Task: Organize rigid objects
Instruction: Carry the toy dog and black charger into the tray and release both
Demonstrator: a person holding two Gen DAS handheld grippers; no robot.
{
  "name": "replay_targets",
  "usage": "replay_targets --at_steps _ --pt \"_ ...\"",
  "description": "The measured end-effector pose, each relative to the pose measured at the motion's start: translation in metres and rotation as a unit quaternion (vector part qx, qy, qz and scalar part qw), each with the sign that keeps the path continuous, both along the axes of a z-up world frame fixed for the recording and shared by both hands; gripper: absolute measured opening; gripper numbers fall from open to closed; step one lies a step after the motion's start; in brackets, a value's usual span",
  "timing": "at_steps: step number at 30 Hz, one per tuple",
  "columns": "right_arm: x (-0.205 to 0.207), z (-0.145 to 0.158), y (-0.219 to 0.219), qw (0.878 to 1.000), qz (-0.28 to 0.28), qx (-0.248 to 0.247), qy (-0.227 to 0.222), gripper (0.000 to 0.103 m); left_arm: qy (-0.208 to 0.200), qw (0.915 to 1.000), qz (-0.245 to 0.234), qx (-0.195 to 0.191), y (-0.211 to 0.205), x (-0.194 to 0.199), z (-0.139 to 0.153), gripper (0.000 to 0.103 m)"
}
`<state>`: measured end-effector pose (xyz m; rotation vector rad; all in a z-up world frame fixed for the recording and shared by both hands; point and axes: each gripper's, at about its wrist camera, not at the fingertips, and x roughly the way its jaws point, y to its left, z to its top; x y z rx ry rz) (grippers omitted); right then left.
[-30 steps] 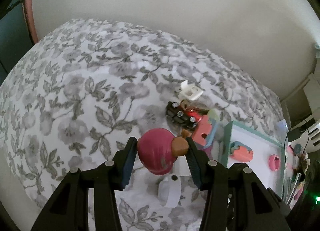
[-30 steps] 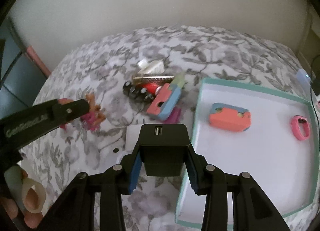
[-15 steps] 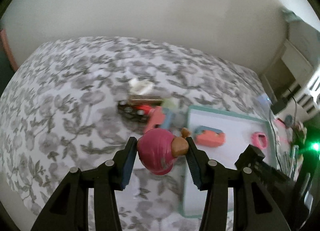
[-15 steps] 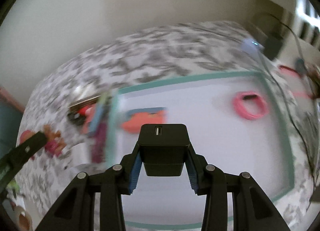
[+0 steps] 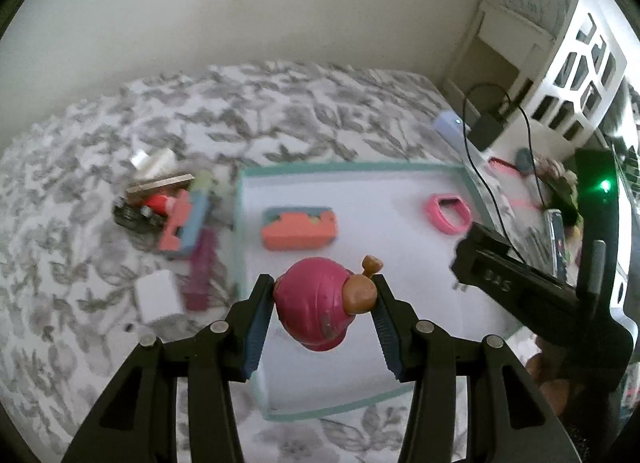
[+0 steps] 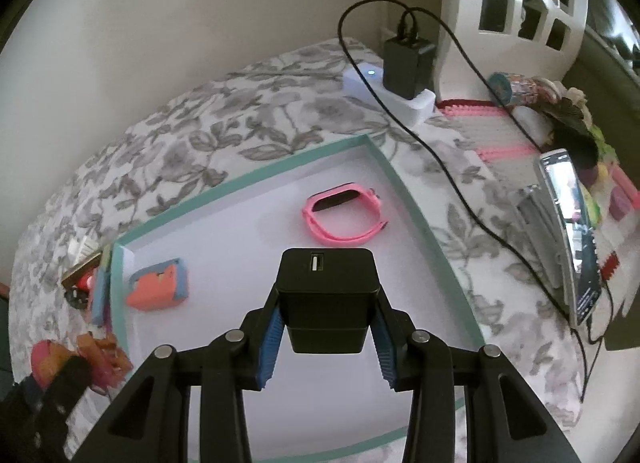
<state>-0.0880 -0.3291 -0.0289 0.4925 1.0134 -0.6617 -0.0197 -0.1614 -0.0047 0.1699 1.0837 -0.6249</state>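
My left gripper (image 5: 322, 313) is shut on a magenta snail toy (image 5: 316, 303) with a tan head, held above the near part of a white tray with a teal rim (image 5: 238, 231). In the right wrist view my right gripper (image 6: 326, 329) is shut on a black USB charger block (image 6: 328, 297), hanging over the same tray (image 6: 240, 183). On the tray lie an orange and blue case (image 5: 298, 227) (image 6: 156, 289) and a pink wristband (image 5: 448, 213) (image 6: 344, 217). A pile of small toys (image 5: 168, 211) sits left of the tray. The right gripper's arm (image 5: 532, 283) shows at the right of the left wrist view.
All of this lies on a floral grey bedspread (image 5: 120, 143). A white cube (image 5: 158, 297) rests near the pile. Beyond the tray stand a white power strip with a black adapter (image 6: 408, 63), black cables, a phone (image 6: 568, 231), a pink mat (image 6: 500, 119) and a white cut-out shelf (image 6: 520, 3).
Both grippers have swept to the right, from over the bedspread and toy pile to above the tray, rolling as they went. Each still holds its object.
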Motion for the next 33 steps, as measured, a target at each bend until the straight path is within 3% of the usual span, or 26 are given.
replay_targets --at_steps 13,22,33 --pt "0.013 -0.035 0.01 0.998 0.031 0.024 0.05 0.043 0.036 0.997 -0.008 0.068 -0.018 0.007 -0.056 0.05" --pt "0.015 -0.048 0.007 0.996 0.031 0.037 0.068 0.043 0.057 0.9971 0.002 0.049 -0.013 0.013 -0.067 0.051" --pt "0.017 -0.048 0.007 0.996 0.037 0.031 0.074 0.044 0.059 0.996 -0.013 0.065 -0.018 0.01 -0.068 0.052"
